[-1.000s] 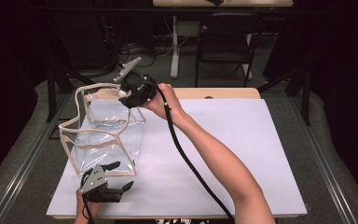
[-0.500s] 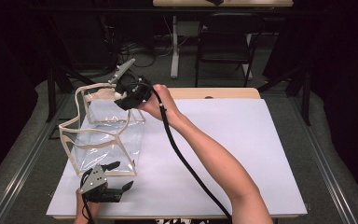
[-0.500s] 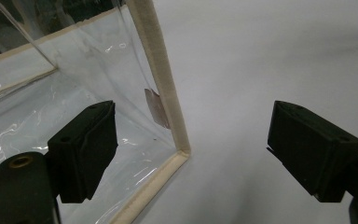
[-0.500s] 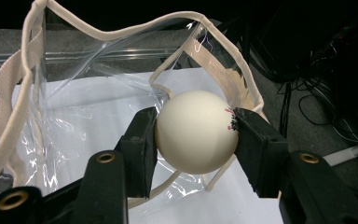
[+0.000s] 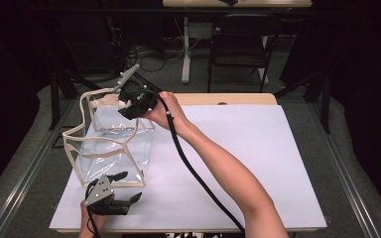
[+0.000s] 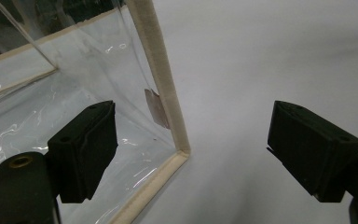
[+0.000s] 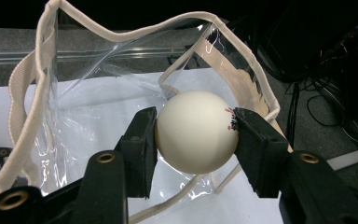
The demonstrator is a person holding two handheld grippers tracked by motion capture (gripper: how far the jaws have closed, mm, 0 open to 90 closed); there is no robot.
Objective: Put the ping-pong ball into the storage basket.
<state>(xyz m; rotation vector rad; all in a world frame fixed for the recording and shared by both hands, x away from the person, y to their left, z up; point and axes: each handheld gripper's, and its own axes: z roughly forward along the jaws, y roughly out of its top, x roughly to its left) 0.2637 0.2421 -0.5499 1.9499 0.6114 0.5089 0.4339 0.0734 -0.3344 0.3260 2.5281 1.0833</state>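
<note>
White ball held over clear bag; left hand-held gripper idle at the near corner.

Nearest me, I saw the left hand-held gripper [image 5: 124,198] low on the white worktop [image 5: 258,163], jaws spread wide on nothing, just beside the near bottom corner of the clear bag [image 5: 109,148]. Farther off, the right hand-held gripper [image 7: 196,133] was clamped on the white ball [image 7: 195,136], one pad on each side, above the bag's open cream-trimmed mouth.
</note>
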